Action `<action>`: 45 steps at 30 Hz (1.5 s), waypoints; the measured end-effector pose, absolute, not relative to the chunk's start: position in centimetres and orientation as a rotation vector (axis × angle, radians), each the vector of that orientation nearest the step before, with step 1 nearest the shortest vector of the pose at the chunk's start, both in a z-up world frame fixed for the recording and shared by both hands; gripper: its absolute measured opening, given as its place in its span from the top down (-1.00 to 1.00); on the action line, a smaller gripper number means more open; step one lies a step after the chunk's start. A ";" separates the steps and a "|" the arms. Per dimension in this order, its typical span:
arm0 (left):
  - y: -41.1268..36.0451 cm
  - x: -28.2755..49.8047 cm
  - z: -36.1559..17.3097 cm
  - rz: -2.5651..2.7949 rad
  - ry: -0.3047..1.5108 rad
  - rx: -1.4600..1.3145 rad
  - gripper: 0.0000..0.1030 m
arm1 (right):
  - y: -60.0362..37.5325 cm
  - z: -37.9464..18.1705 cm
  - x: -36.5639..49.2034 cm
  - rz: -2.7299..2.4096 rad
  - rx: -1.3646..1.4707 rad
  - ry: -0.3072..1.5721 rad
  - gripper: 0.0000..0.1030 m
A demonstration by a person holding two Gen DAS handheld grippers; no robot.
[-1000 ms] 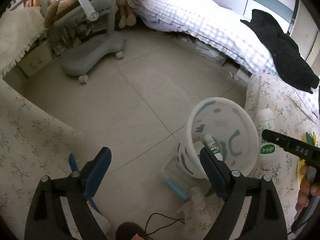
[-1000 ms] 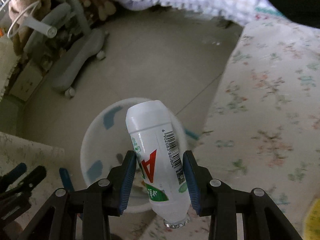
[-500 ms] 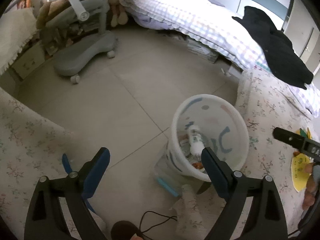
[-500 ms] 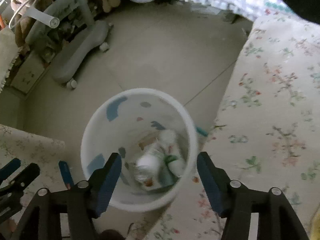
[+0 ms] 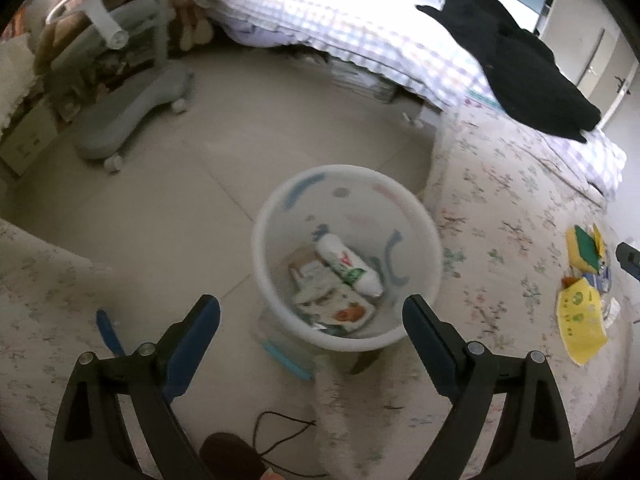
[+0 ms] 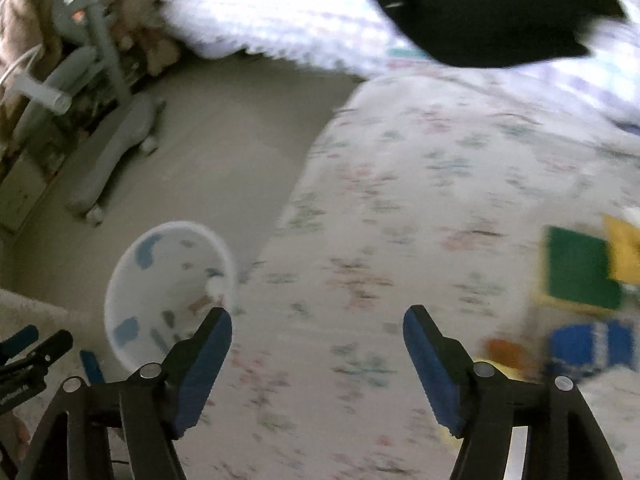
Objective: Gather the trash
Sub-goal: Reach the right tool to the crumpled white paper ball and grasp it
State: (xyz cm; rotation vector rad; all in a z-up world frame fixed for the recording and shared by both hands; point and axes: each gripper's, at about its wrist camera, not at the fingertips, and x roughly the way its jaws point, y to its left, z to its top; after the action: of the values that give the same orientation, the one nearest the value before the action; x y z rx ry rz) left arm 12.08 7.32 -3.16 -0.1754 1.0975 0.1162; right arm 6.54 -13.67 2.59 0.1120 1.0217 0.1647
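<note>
A white trash bin [image 5: 276, 208] stands on the floor by the flowered bed. Inside it lie a white bottle [image 5: 347, 265] and paper wrappers [image 5: 332, 304]. My left gripper [image 5: 312, 318] is open and empty, just above the bin's near rim. My right gripper [image 6: 318, 332] is open and empty over the flowered bedspread [image 6: 400, 208], with the bin [image 6: 132, 276] at its left. Loose trash lies on the bed: a green and yellow sponge [image 5: 588, 250], a yellow wrapper [image 5: 580, 316], and in the right wrist view a green pad [image 6: 580, 276] and a blue packet [image 6: 588, 344].
A grey chair base [image 5: 132, 116] stands on the tiled floor [image 5: 240, 120] at the left. A black garment [image 5: 520, 68] lies on the checked quilt [image 5: 352, 32]. A blue clip [image 5: 108, 332] and a black cable [image 5: 280, 428] lie near my left gripper.
My right gripper let go of the white bottle, which fell into the bin. It then swung right over the bed. My left gripper moved closer over the bin.
</note>
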 end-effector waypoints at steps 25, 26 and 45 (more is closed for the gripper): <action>-7.0 13.6 -2.8 -0.137 1.138 -0.093 -0.83 | -32.4 -1.9 1.1 -0.061 0.320 1.186 -0.52; -7.4 13.6 -3.0 -0.143 1.141 -0.090 -0.83 | -32.5 -2.1 1.2 -0.055 0.336 1.185 -0.52; -16.1 13.4 -3.5 -0.401 1.201 -0.316 -0.82 | -35.9 -0.1 -1.6 -0.006 0.457 1.123 0.60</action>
State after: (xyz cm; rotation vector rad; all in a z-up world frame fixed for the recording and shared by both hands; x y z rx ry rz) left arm 13.39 -16.06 -3.46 -0.3163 1.2013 -0.4010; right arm -1.63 -35.90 -0.06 0.4573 1.1233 -0.0063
